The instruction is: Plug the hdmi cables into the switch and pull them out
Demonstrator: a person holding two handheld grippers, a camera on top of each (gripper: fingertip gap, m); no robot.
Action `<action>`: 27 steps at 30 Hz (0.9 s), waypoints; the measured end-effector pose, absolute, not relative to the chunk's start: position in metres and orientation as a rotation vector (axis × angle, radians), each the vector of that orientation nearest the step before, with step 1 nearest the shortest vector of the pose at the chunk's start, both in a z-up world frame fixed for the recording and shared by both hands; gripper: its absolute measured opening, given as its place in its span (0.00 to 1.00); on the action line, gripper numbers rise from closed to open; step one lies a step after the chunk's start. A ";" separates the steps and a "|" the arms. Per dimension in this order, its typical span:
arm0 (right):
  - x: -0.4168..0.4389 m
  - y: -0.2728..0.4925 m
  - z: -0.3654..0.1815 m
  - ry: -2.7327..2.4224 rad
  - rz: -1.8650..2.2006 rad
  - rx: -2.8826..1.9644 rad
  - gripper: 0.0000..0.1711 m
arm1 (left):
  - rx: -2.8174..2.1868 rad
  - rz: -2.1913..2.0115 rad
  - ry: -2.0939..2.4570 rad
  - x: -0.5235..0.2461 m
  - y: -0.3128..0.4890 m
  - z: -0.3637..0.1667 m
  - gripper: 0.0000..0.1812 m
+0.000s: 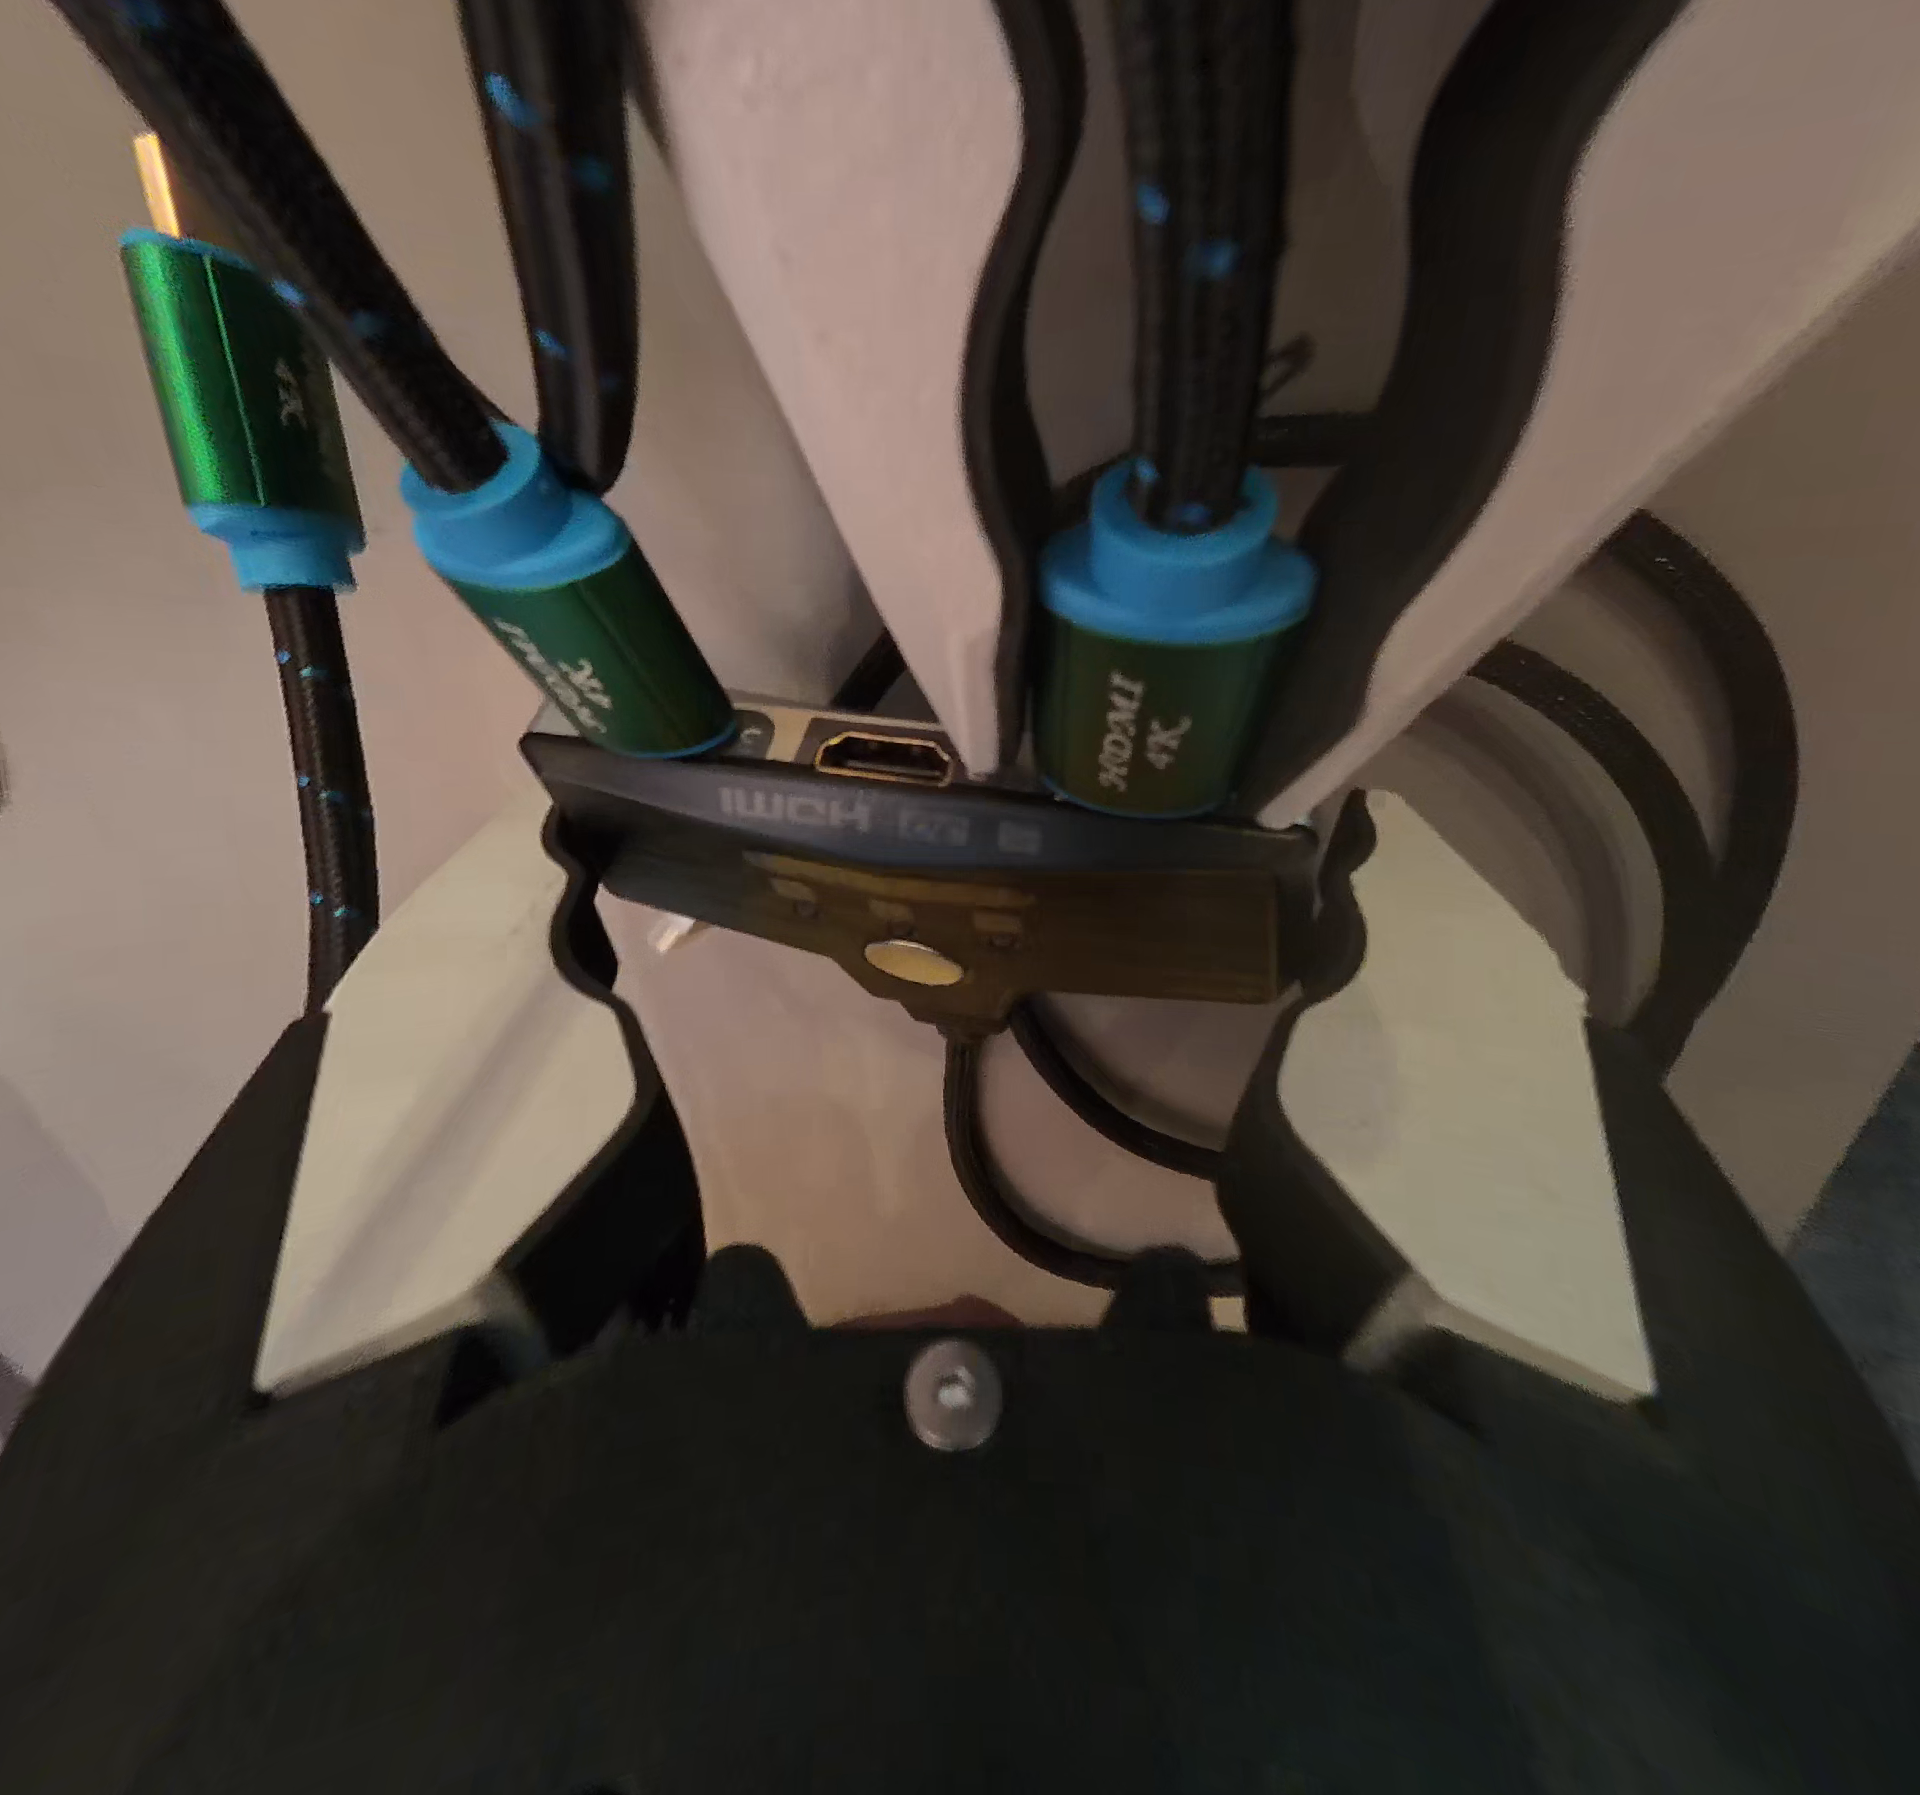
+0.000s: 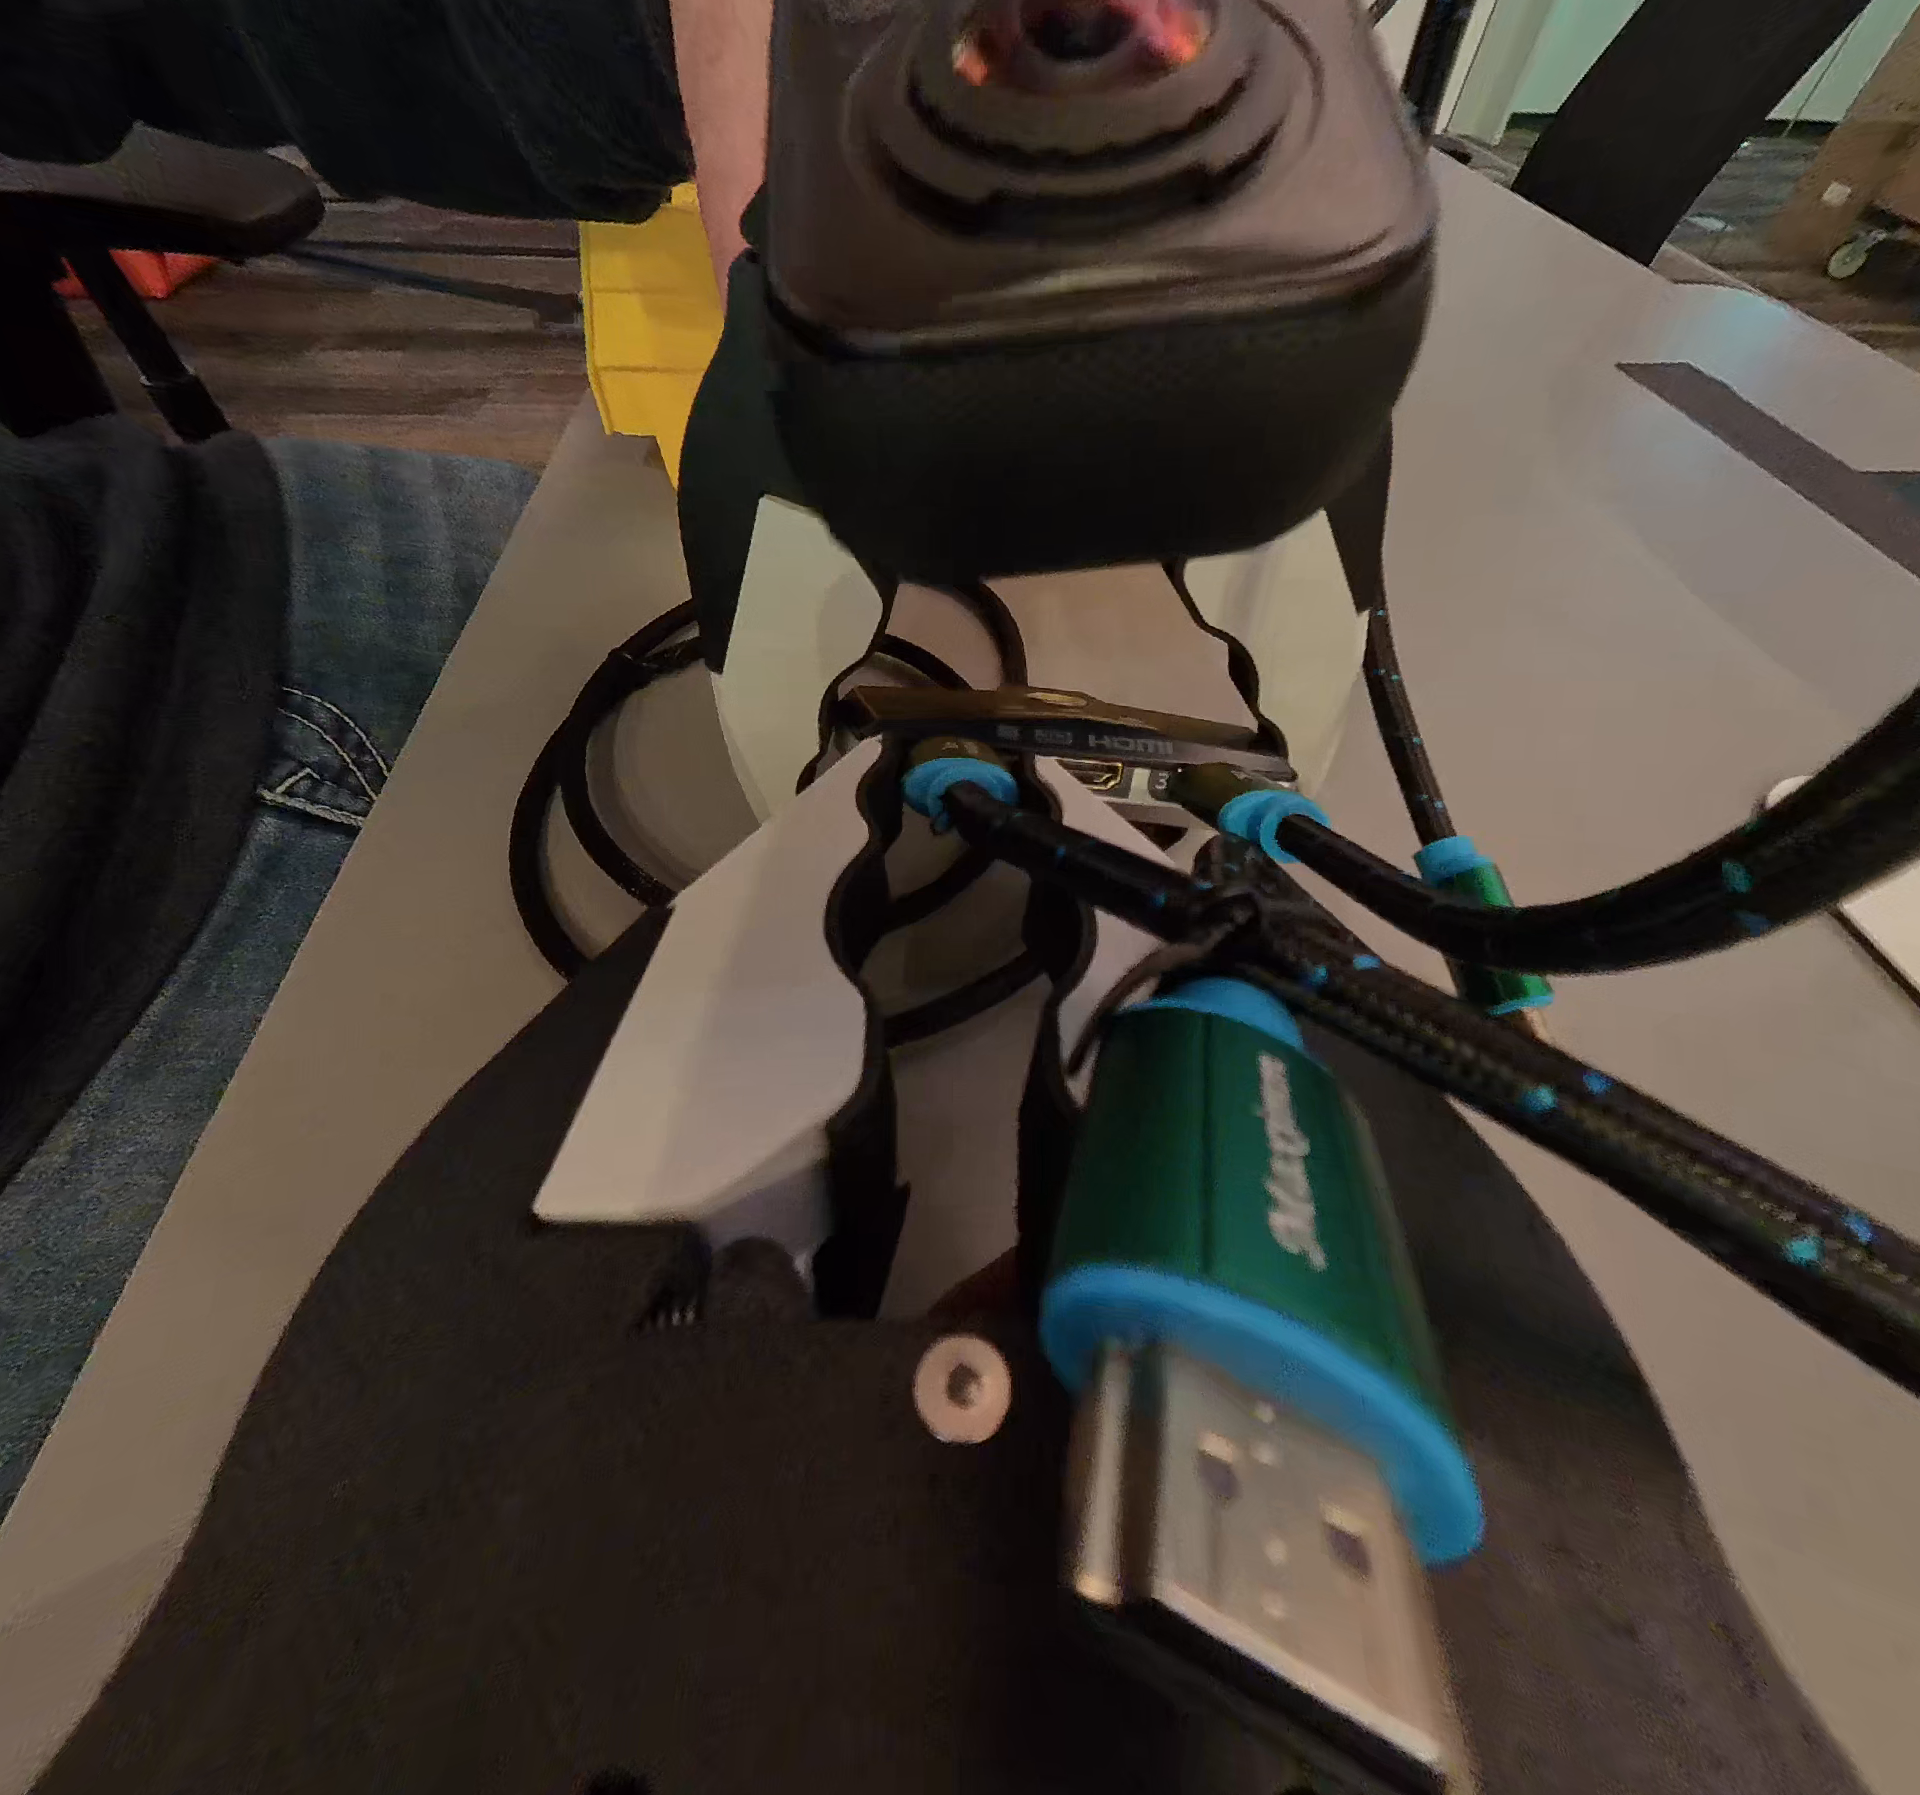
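Observation:
The black and gold HDMI switch (image 1: 1039, 924) is clamped by its ends in my left gripper (image 1: 951, 872), just above the table. Two green plugs with blue collars sit in its outer ports: one on the left (image 1: 592, 644) and one on the right (image 1: 1164, 675). The middle port (image 1: 883, 758) is empty. My right gripper (image 2: 956, 800) comes from the opposite side and is shut on the right plug (image 2: 951, 769). A loose green plug (image 2: 1247, 1278) lies over my right gripper's body. Another loose plug (image 1: 239, 395) lies on the table.
The white table (image 2: 1662, 706) has its edge close on the left, with a person's leg in jeans (image 2: 208, 810) beyond it. A black cable coils around a grey round part (image 2: 582, 810) near the switch. A yellow bin (image 2: 644, 322) stands behind. Braided cables cross over the right side. My right fingertips sit around 6 cm from my left ones.

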State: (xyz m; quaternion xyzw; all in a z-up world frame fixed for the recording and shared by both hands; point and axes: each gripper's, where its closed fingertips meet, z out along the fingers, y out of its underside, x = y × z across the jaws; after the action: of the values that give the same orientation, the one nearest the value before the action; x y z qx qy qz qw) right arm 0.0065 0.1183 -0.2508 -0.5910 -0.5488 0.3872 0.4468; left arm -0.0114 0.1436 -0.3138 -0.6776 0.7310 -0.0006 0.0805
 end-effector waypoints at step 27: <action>0.007 0.121 -0.243 -1.262 1.068 -1.485 0.11 | -1.935 0.071 2.136 -0.013 0.154 -0.301 0.71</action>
State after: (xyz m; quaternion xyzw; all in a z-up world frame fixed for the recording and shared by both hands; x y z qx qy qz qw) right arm 0.0073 0.1207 -0.2432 -0.5988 -0.5090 0.4306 0.4438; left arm -0.0131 0.1538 -0.3009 -0.6655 0.7347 0.0244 0.1292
